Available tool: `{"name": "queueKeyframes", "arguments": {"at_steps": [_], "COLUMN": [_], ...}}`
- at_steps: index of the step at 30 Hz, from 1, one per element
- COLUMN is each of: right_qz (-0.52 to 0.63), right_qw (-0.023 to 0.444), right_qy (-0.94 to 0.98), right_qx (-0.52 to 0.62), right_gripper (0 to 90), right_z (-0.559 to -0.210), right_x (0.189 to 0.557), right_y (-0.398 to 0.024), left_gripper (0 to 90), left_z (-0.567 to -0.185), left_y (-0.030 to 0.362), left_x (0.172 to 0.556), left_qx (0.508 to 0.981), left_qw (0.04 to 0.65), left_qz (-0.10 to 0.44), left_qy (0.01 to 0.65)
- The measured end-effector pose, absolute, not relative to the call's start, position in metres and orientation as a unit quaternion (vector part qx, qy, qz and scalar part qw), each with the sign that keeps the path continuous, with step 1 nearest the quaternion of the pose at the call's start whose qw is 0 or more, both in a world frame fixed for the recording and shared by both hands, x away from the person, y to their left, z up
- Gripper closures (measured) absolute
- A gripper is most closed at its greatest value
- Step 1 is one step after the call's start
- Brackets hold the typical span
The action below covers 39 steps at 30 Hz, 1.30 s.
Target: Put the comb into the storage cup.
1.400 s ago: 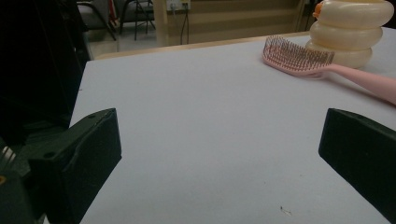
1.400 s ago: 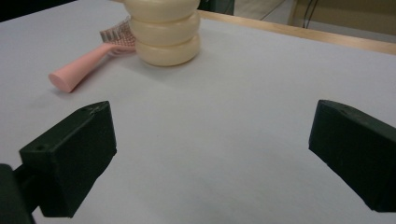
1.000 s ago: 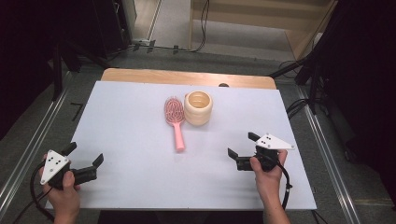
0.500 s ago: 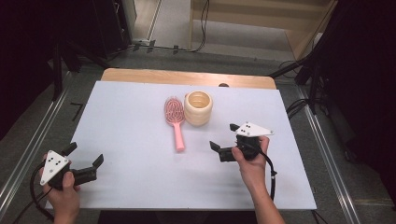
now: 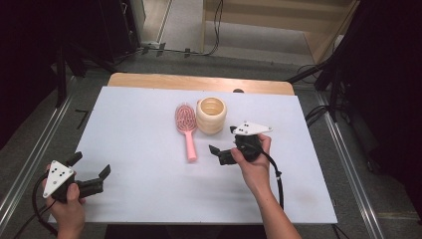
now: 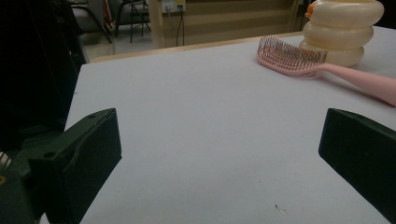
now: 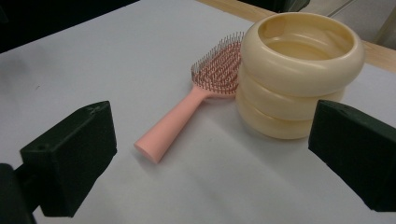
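High view: the right tool (image 5: pixel 222 145), jaws apart and empty, is held just right of the handle of the pink hairbrush (image 5: pixel 187 130), which lies flat near the middle of the white worktop (image 5: pixel 134 124), bristles up and handle pointing toward the near edge. The brush head lies just left of a cream ribbed cup (image 5: pixel 211 115); whether they touch cannot be told. By the look of it, the work is at the approach stage: nothing is gripped or lifted, and the grasp and any placing remain. The left tool (image 5: pixel 91 172), jaws also apart and empty, rests at the near left corner, well apart from both things. The cup crowds the brush head on the right, so the free handle looks the easier place to grip; nothing else stands between tool and brush.
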State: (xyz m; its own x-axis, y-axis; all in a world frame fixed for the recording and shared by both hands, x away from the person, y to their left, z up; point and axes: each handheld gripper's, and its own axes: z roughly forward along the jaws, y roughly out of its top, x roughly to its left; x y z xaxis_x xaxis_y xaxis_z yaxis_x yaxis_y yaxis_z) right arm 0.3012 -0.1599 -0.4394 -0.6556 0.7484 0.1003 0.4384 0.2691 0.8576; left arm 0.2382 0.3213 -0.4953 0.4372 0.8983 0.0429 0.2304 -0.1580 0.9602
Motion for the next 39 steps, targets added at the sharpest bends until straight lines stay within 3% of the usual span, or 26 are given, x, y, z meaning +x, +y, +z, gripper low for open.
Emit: {"name": "queueKeyframes", "arguments": {"at_steps": [3, 14, 26, 31, 39], "right_qz": [0.462, 0.454, 0.423, 0.393, 0.371], "right_qw": [0.167, 0.123, 0.081, 0.086, 0.071], "right_qy": [0.78, 0.793, 0.796, 0.797, 0.801], "right_qx": [0.387, 0.388, 0.425, 0.45, 0.464], "right_gripper": [13.5, 14.0, 31.9, 42.6, 49.8], "right_z": [-0.44, -0.444, -0.45, -0.456, -0.466], "right_x": [0.305, 0.324, 0.348, 0.357, 0.372], "right_y": [-0.154, -0.132, -0.106, -0.094, -0.081], "left_gripper": [0.0, 0.0, 0.0, 0.0, 0.0], "left_z": [-0.495, -0.495, -0.495, -0.495, -0.495], "left_y": [0.321, 0.321, 0.321, 0.321, 0.322], "left_x": [0.238, 0.238, 0.238, 0.239, 0.239], "left_qx": [0.686, 0.687, 0.686, 0.686, 0.685], "left_qw": [0.5, 0.499, 0.501, 0.502, 0.504], "left_qz": [0.334, 0.333, 0.332, 0.331, 0.33], "left_qy": [0.41, 0.409, 0.409, 0.409, 0.409]}}
